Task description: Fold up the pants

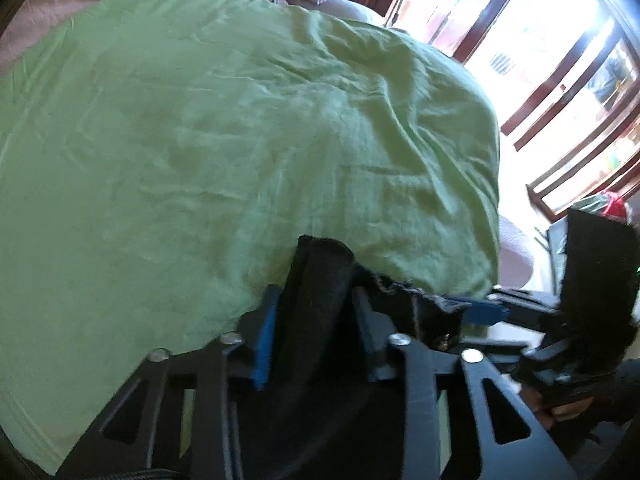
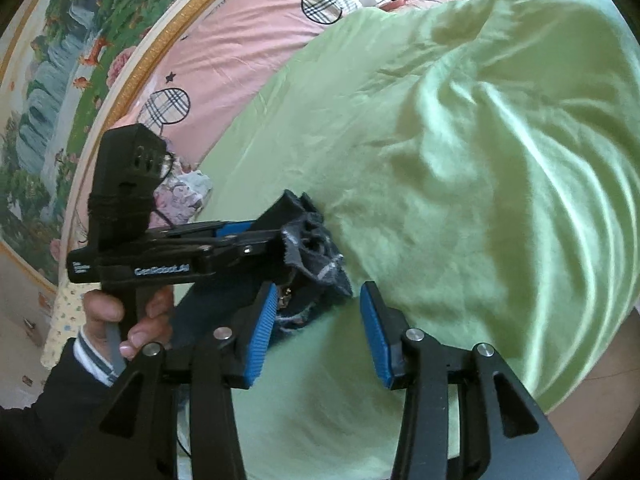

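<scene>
Green sheet (image 2: pixel 460 160) lay wide and bare ahead and to right of both grippers: free room there. Right gripper (image 2: pixel 318 328) stood with jaws apart, nothing between pads, open sheet beyond. Left gripper (image 2: pixel 256 236) crossed just ahead-left of it, clamped on dark pants (image 2: pixel 316 256), blocking that side. Hand (image 2: pixel 128 316) and sleeve filled lower left. Pink pillows (image 2: pixel 240 40) and painting (image 2: pixel 80 80) closed off far left; window (image 1: pixel 560 80) bounded bed's other side.

Pants: dark fabric, bunched.
The pants (image 2: pixel 316 264) lie crumpled on the green bed cover (image 2: pixel 460 160), frayed hem and pale stitching visible.
</scene>
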The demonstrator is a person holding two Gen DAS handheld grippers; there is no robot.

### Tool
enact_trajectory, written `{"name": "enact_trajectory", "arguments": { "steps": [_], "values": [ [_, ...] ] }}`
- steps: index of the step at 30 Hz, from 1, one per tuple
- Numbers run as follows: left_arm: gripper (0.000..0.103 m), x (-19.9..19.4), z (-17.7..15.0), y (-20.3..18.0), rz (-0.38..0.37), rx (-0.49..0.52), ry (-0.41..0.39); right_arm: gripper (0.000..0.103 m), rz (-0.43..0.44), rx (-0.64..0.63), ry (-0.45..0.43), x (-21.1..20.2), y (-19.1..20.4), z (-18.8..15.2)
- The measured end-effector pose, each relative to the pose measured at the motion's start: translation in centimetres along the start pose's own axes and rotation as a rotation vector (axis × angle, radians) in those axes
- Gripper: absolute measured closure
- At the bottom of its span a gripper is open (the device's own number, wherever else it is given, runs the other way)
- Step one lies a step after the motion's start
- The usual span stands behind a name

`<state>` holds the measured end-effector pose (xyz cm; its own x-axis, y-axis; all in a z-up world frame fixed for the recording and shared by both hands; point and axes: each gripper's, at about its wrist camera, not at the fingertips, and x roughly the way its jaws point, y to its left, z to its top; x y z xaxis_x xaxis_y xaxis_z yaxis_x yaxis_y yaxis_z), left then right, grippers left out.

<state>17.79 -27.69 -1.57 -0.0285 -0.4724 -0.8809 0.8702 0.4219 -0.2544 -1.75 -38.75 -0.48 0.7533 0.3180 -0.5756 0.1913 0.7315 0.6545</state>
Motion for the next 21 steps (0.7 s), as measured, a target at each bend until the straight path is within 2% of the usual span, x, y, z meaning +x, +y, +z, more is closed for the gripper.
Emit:
{"name": "enact_trajectory", "arguments": {
  "steps": [3,7,12,17,21],
  "values": [
    [0.089,-0.6,0.0,0.1,-0.022,-0.009,-0.02,0.062,0.005,-0.019,0.011,1.0,0.2,0.1],
    [0.092,-1.9,-0.3,0.0,-0.038,-0.016,-0.059,0.085,0.035,-0.031,0.03,1.6,0.6,0.2],
    [0.092,-4.9,-0.9,-0.3,-0.056,-0.018,-0.13,0.087,0.073,-0.079,0.012,0.7,2.0,0.5],
    [0.092,-9.2,-2.3,-0.7,-0.05,-0.016,-0.214,0.087,0.183,-0.141,-0.016,-0.7,4.5,1.0],
    [0.092,-12.8,-4.6,-0.5,-0.029,-0.028,-0.279,0.087,0.285,-0.183,-0.005,-0.9,6.9,0.9]
  ]
}}
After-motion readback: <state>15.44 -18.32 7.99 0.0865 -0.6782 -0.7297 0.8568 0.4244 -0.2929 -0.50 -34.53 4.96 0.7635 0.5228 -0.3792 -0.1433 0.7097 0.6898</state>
